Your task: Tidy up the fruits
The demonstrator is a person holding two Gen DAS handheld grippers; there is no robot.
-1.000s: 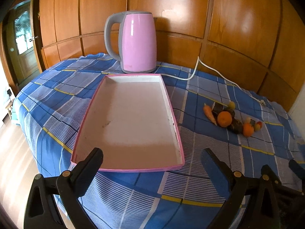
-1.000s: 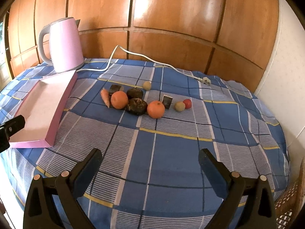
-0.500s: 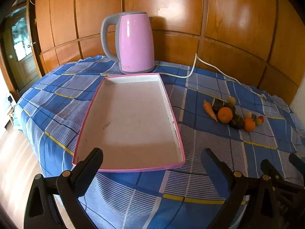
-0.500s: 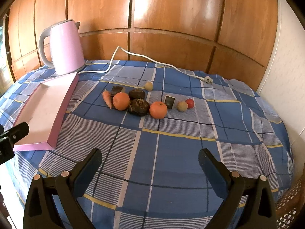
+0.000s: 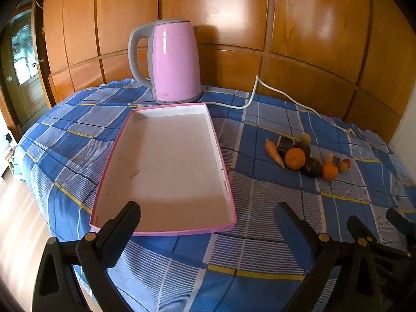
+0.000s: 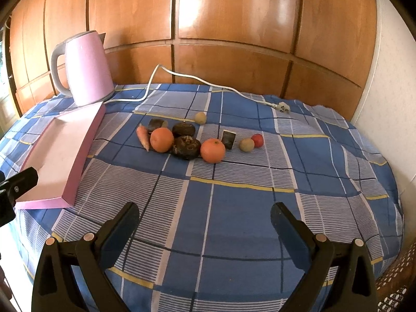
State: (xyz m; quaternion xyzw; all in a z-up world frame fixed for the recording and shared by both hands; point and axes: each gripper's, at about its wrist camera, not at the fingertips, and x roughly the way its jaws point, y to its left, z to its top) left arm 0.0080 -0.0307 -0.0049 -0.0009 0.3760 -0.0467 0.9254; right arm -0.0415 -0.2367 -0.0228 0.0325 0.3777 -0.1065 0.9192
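A pink-rimmed white tray point(image 5: 221, 156) lies empty on the blue plaid cloth; in the right wrist view its pink side wall point(image 6: 85, 150) is at the left. A cluster lies mid-table: a carrot point(image 6: 143, 136), two oranges point(image 6: 161, 139) point(image 6: 212, 150), dark round fruits point(image 6: 186, 147), a red fruit point(image 6: 257, 140), pale small fruits point(image 6: 246, 144) and dark blocks point(image 6: 228, 139). The cluster also shows in the left wrist view point(image 5: 295, 158). My left gripper point(image 5: 206, 219) is open and empty at the tray's near edge. My right gripper point(image 6: 205, 221) is open and empty, well short of the fruits.
A pink electric kettle point(image 5: 173, 62) stands behind the tray, its white cord point(image 6: 208, 84) and plug point(image 6: 283, 107) trailing along the back of the table. Wooden wall panels stand behind. The table edge drops to the floor at the left and to a white wall at the right.
Both grippers have tilted up and drawn slightly back; the kettle and the fruits sit lower in view. Both stay open and nothing on the table has moved.
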